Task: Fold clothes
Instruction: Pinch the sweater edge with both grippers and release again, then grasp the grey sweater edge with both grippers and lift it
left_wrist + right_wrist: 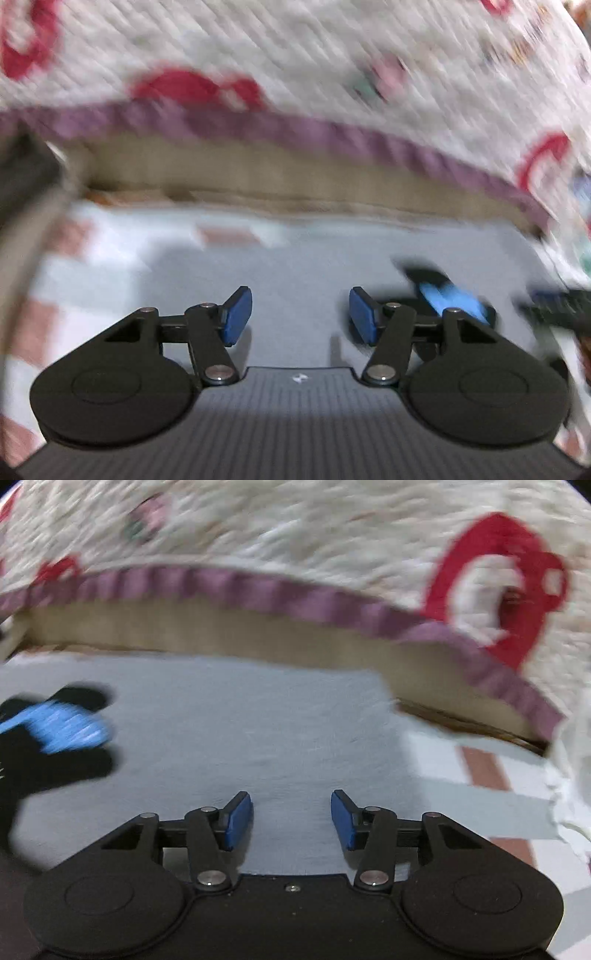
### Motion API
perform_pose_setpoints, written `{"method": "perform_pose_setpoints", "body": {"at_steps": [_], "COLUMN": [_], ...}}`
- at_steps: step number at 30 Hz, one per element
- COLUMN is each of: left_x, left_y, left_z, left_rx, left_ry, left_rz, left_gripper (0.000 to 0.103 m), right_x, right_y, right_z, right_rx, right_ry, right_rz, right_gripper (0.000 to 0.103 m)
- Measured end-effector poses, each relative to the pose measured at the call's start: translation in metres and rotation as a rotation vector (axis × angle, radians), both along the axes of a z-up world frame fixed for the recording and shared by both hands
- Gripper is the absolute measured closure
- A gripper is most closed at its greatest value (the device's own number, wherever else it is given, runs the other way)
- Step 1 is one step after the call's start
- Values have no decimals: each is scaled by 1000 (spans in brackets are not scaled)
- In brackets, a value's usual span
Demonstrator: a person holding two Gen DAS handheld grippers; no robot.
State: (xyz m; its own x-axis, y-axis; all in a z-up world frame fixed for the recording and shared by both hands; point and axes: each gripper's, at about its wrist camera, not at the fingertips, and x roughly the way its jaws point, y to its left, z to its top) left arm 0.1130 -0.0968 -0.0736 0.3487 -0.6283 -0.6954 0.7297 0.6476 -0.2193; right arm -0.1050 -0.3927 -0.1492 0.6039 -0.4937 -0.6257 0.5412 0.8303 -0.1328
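Note:
A pale grey-blue garment (295,266) lies flat on the surface in front of both grippers; it also shows in the right wrist view (258,731). My left gripper (301,314) is open and empty just above it. My right gripper (291,819) is open and empty over the same cloth. The right gripper's blue-padded fingers show blurred at the right of the left wrist view (450,295). The left gripper shows blurred at the left of the right wrist view (62,727).
A white quilt (295,48) with red motifs and a purple ruffled border (280,594) hangs over a tan edge (221,631) behind the garment. A checked white, pink and grey cover (480,771) lies under and beside the garment.

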Motion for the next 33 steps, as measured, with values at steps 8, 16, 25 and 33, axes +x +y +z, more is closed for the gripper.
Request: {"method": "perform_pose_setpoints", "body": {"at_steps": [8,16,25,33], "left_x": [-24,-56,-62,-62], "left_y": [-21,-35,-54,-59], "left_z": [-15,9,-19,-28], "left_rx": [100,-72,-11,10], "left_ry": [-74,-38,22,-13], "left_rz": [-29,-123,-111,-115], "left_gripper": [47,54,53,54], "right_x": [-73,-131,-69,-55], "right_y": [-42,-18,-30,-38], "right_z": [27,-35,-47,-43], "right_rx": [291,992,967,836], "right_ry": [-244,-500,-588,-612], "right_rz": [-337,-427,-369,-344], "right_gripper": [40,38,34,69]}}
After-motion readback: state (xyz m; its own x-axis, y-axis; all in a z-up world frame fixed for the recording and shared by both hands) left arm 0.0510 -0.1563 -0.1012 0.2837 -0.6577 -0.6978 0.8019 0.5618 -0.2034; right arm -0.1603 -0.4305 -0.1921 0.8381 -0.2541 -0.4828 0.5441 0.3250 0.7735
